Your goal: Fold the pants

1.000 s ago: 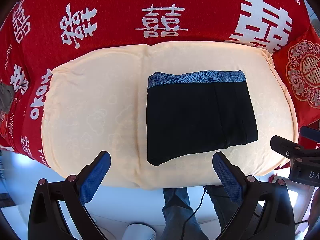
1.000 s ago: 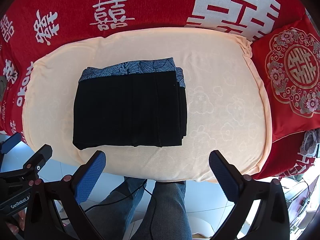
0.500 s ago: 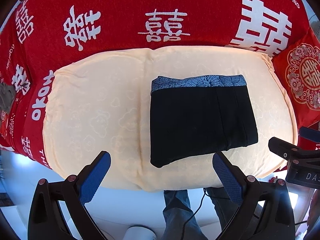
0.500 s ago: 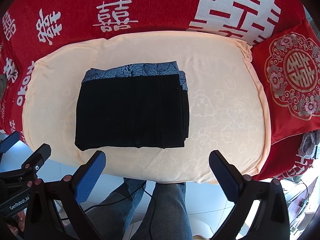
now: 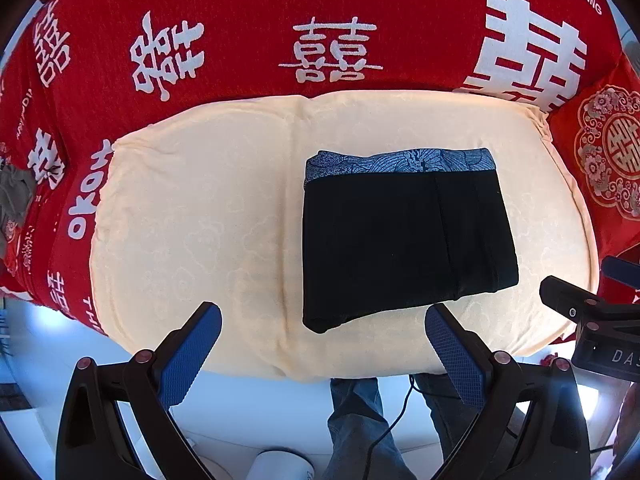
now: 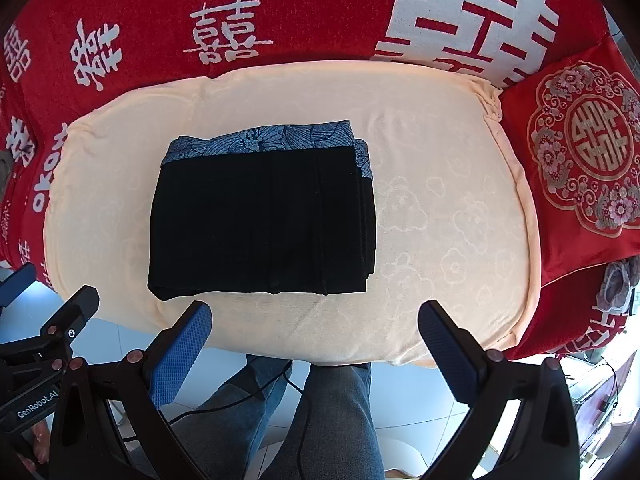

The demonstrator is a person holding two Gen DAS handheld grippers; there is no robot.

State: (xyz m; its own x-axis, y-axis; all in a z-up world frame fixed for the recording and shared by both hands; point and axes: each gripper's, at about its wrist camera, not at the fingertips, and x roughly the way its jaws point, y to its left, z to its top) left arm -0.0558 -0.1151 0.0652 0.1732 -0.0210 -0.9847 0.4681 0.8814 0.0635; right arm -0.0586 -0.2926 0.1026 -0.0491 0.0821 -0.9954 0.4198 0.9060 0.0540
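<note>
- On cream cushion (image 5: 192,208), mid-to-right part, nearer front edge than back: black pants (image 5: 400,240) lie as a compact flat rectangle, patterned blue waistband (image 5: 400,160) toward back edge.
- L gripper (image 5: 322,344) jaws wide apart, empty, hanging off front edge, clear of cloth.
- R gripper (image 6: 314,344) likewise spread, nothing held, just off front edge.
- Step, by my read: folding looks finished; hands-off.
- Next: prob. only a check or tidy of stepped layers at right side; else done.
- Person's jeans-clad legs (image 6: 328,416) below, red cover (image 6: 312,8) behind.

Folded black pants (image 5: 404,240) lie on cream cushion (image 5: 192,216).
</note>
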